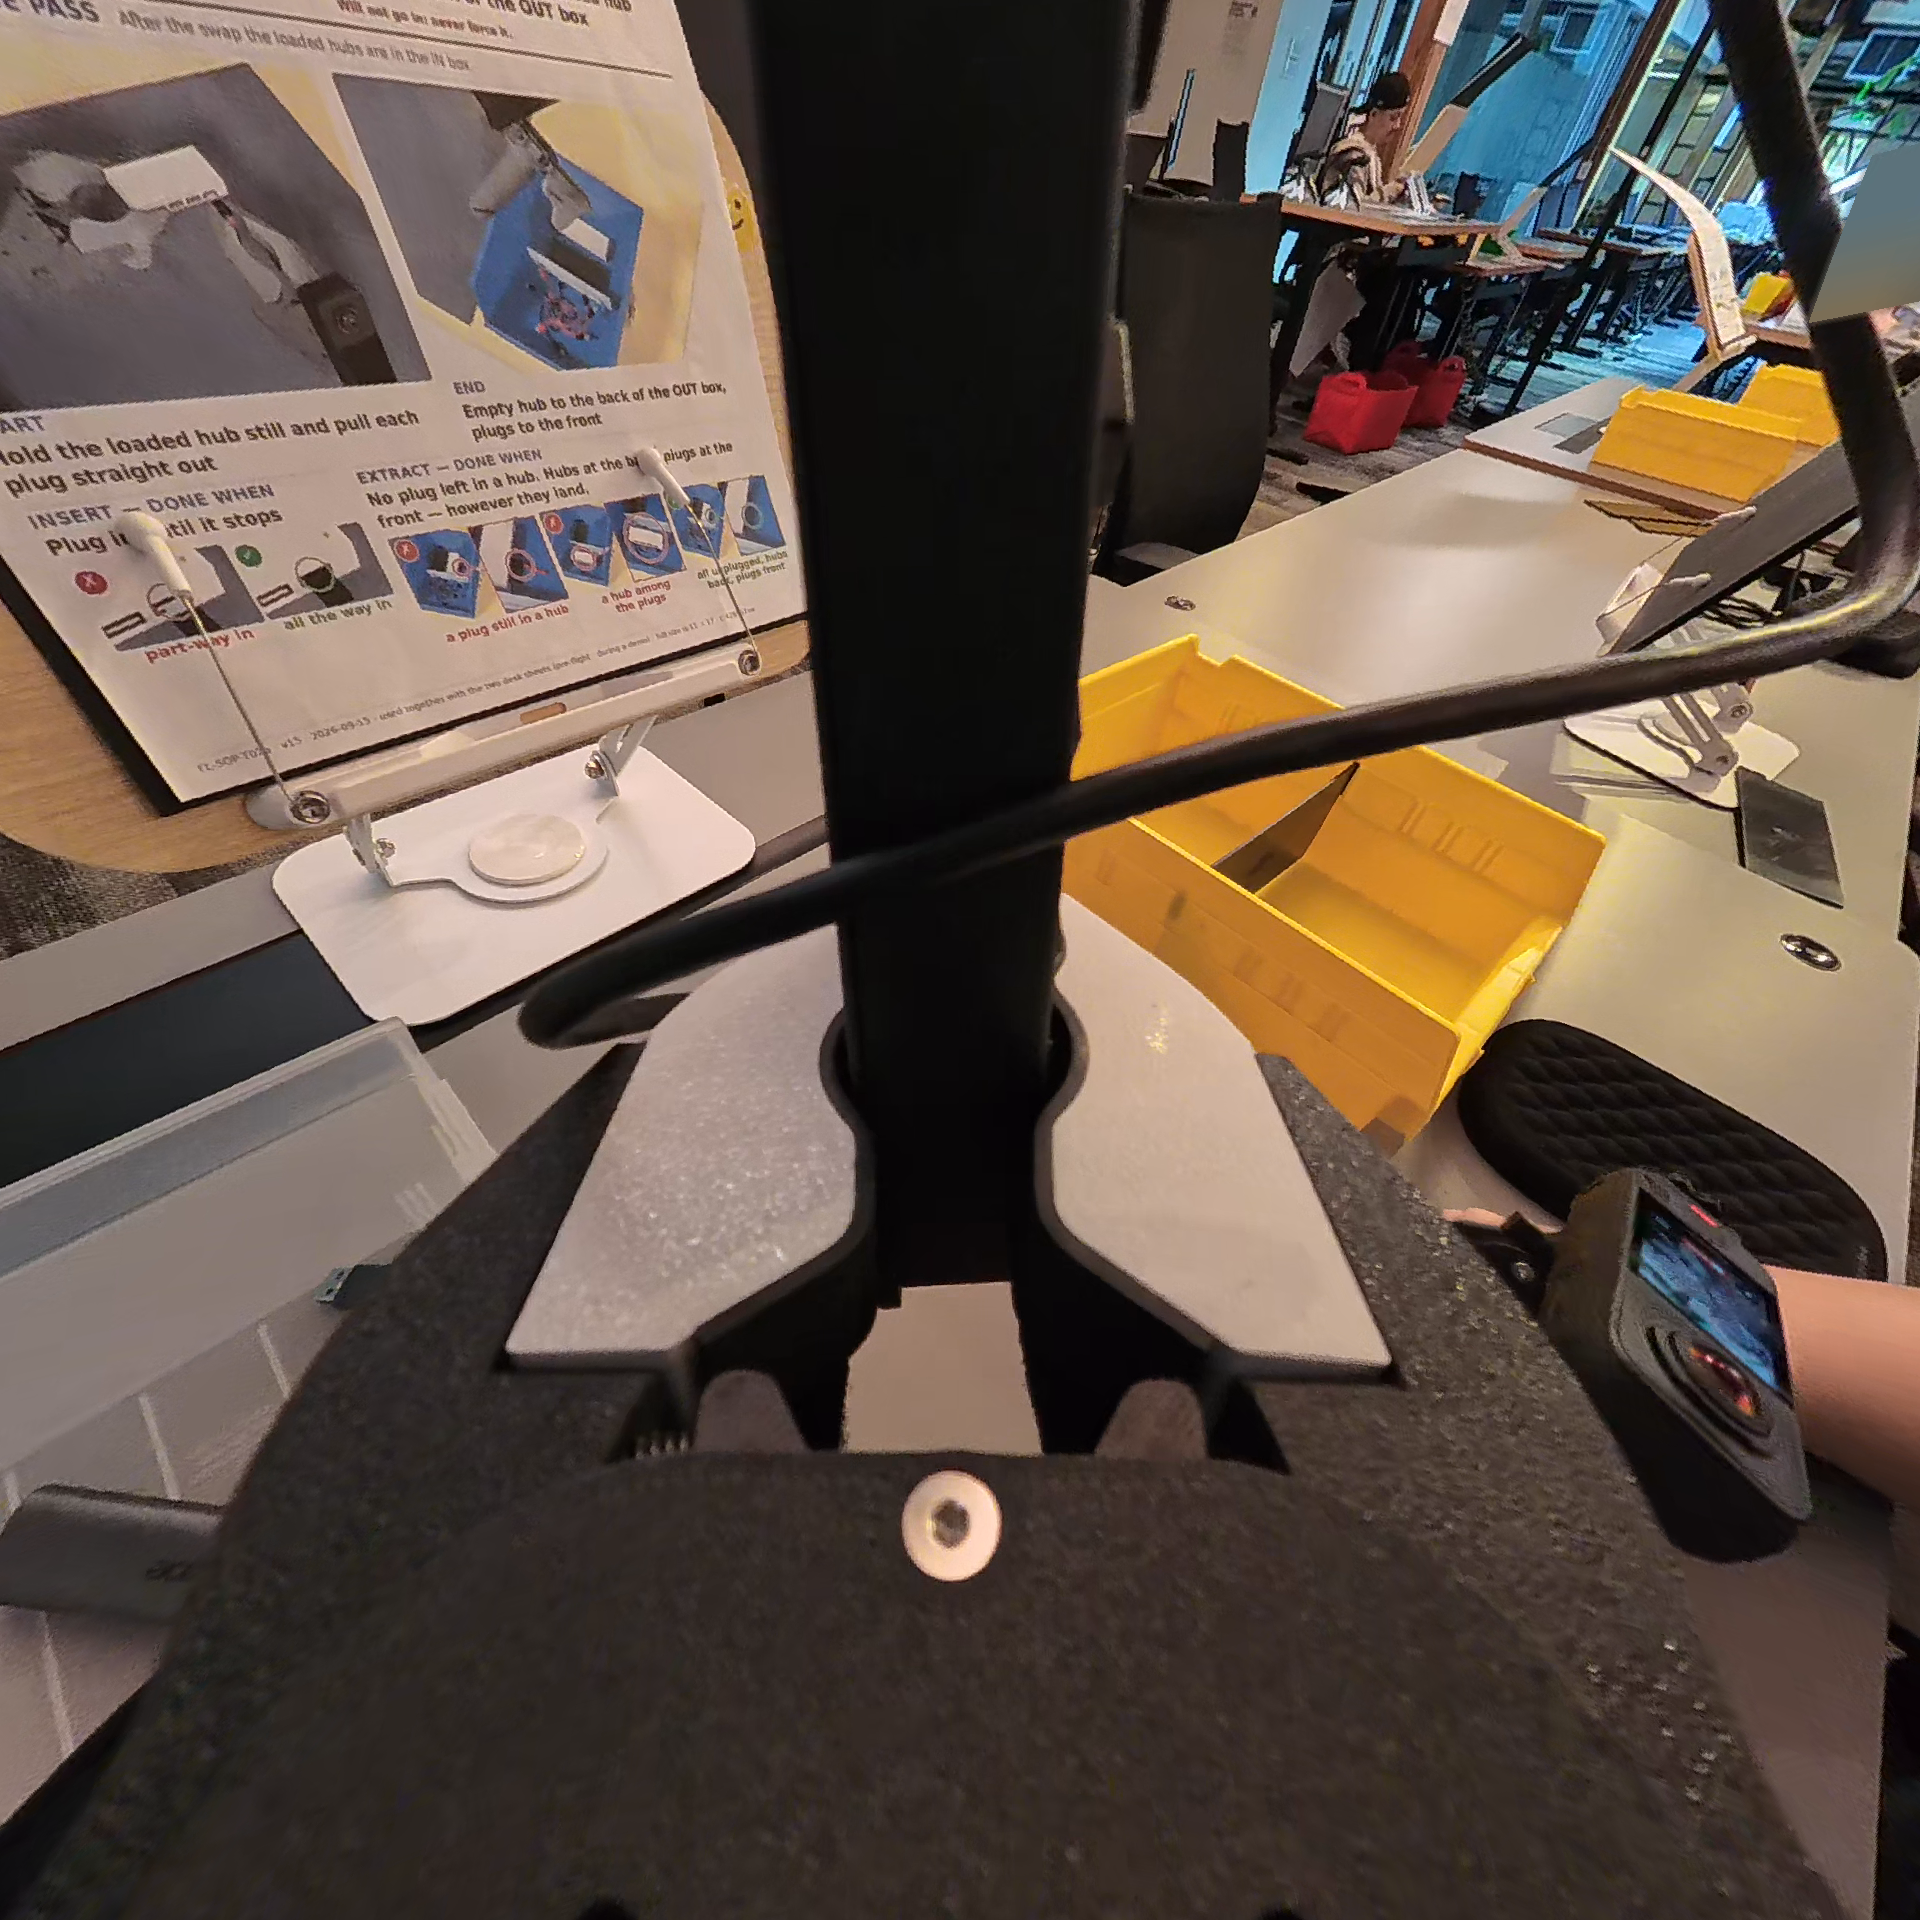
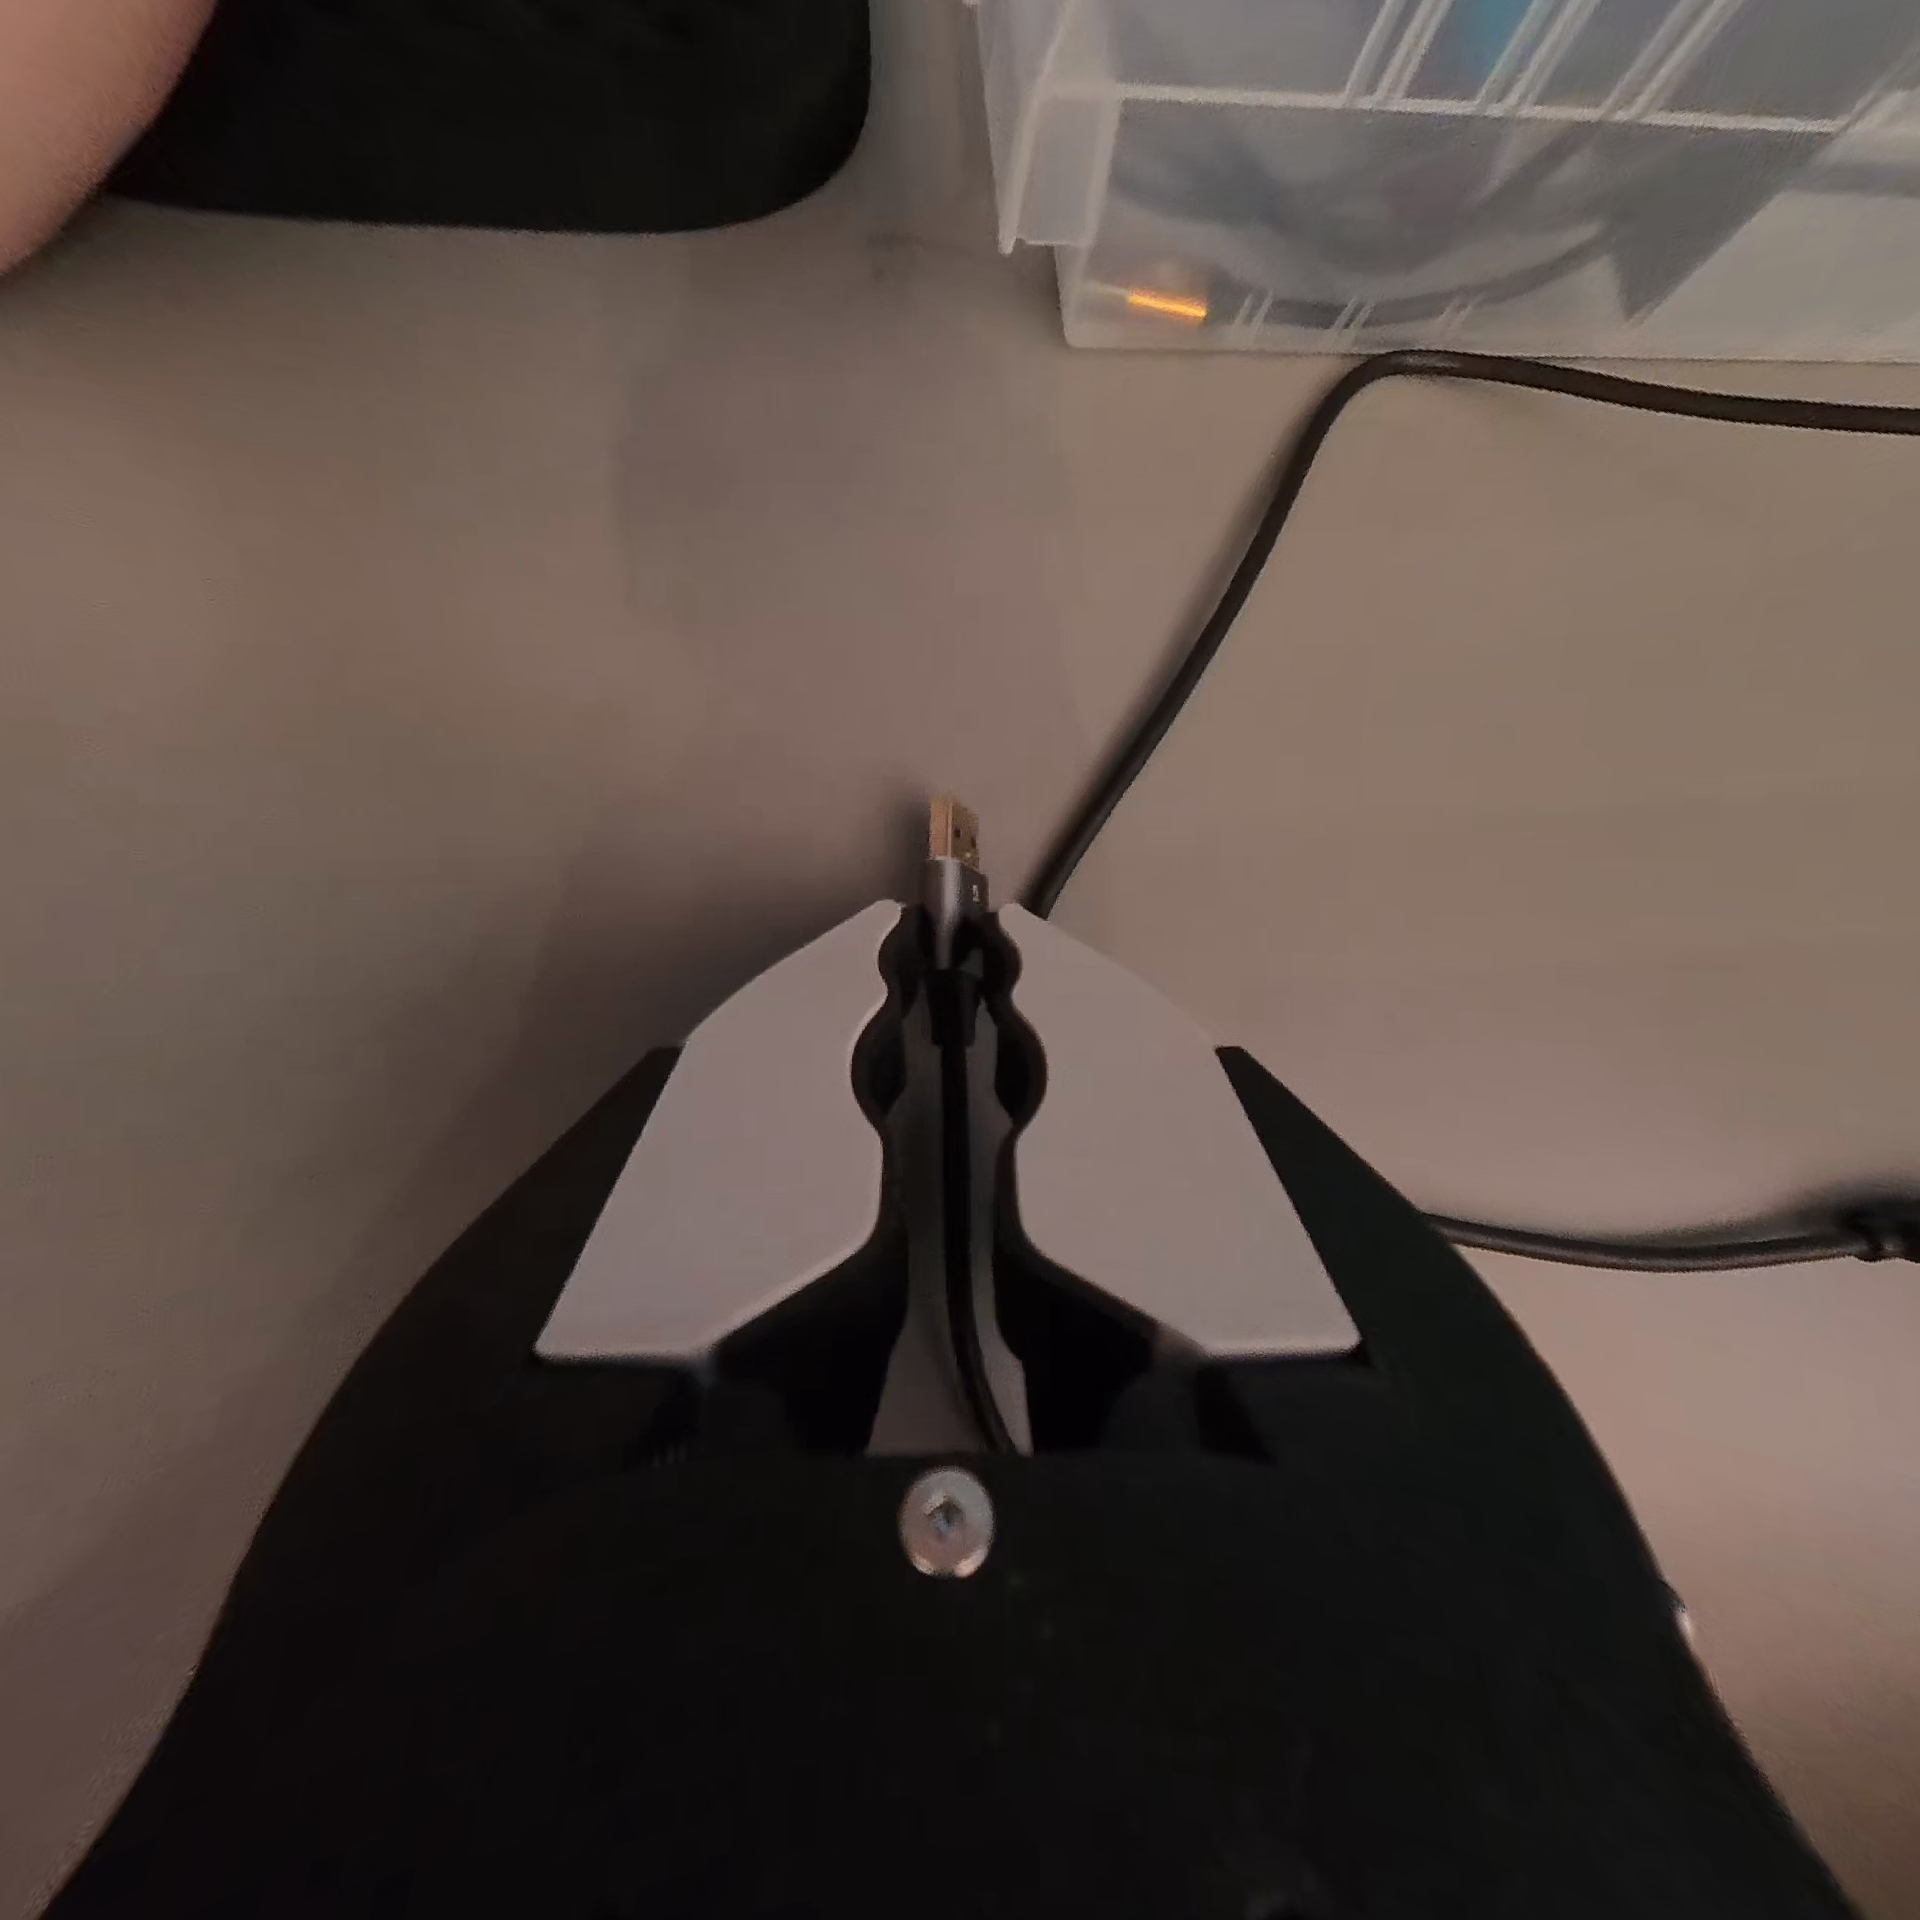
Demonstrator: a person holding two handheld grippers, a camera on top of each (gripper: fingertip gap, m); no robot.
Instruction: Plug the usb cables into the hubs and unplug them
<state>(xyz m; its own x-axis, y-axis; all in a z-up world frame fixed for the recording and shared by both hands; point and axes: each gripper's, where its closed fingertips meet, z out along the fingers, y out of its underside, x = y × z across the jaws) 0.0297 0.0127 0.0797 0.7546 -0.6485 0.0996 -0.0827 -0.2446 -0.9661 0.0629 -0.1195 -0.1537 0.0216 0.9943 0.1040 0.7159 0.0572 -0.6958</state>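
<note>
In the left wrist view my left gripper (image 1: 951, 997) is shut on a long black hub (image 1: 935, 520) that stands upright between the fingers and runs off the top of the frame. A black cable (image 1: 1351, 717) curves across in front of the hub. In the right wrist view my right gripper (image 2: 951, 909) is shut on a grey USB plug (image 2: 954, 847). The plug's metal tip sticks out past the fingertips, just above the grey table (image 2: 416, 623). Its black cable runs back between the jaws. The hub's ports are hidden.
A yellow bin (image 1: 1351, 935) sits right of the hub, and an instruction sheet on a white stand (image 1: 416, 312) stands behind on the left. A clear plastic box (image 2: 1455, 208) is ahead on the right, with a loose black cable (image 2: 1226, 623) beside it. A black pad (image 1: 1662, 1122) and a hand with a camera unit (image 1: 1683, 1361) are at the right. My hands' fingertips stand some 25 cm from each other.
</note>
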